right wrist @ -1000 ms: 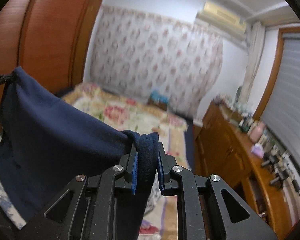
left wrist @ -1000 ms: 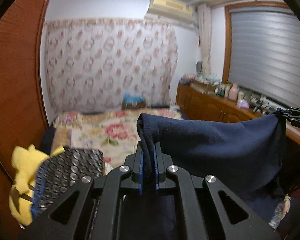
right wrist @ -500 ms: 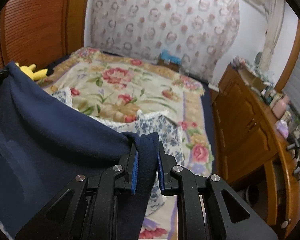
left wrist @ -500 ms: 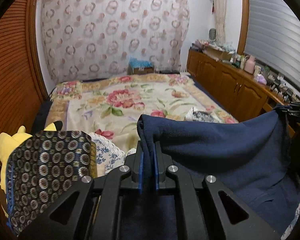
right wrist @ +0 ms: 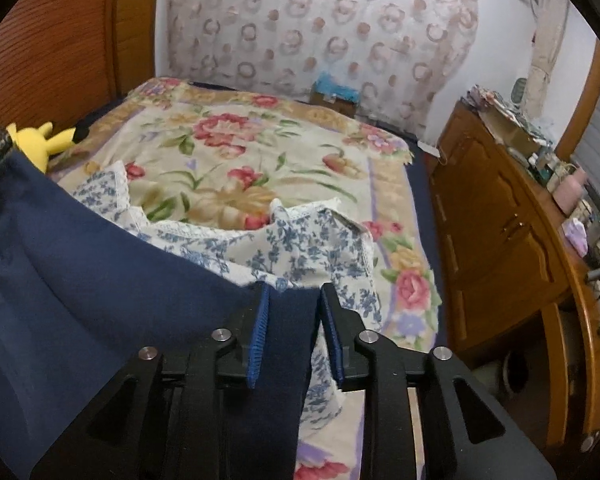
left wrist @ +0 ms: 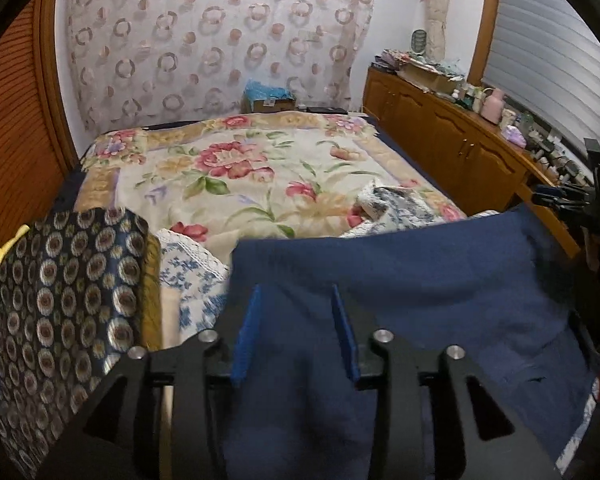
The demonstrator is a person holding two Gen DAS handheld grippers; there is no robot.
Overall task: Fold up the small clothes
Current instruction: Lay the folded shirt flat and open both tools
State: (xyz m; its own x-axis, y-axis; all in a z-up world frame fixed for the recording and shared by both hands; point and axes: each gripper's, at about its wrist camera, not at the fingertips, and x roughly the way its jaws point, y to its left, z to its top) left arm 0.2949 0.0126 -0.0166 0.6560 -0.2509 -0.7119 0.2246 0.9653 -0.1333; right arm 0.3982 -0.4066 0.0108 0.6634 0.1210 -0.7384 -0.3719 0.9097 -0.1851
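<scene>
The left tongs (left wrist: 296, 328) have just been opening, and their blue pads (left wrist: 246, 336) stand apart with the dark blue cloth (left wrist: 420, 276) lying loose between them, let go. The right tongs (right wrist: 294, 334) have just been opening too; their pads (right wrist: 259, 332) are apart and the same blue cloth (right wrist: 100, 280) sits between them, not pinched. The cloth is spread flat on the near end of the bed, stretched from one pair of tongs to the other. Under its far edge lies a white cloth with little blue flowers (right wrist: 300, 244). To the left is a dark cloth with round gold patterns (left wrist: 64, 300), and beside it a yellow soft toy (right wrist: 40, 142). All of this rests on the big flowery bedspread (left wrist: 260, 176). A brown wooden cabinet (left wrist: 452, 148) stands along the right side of the bed.
</scene>
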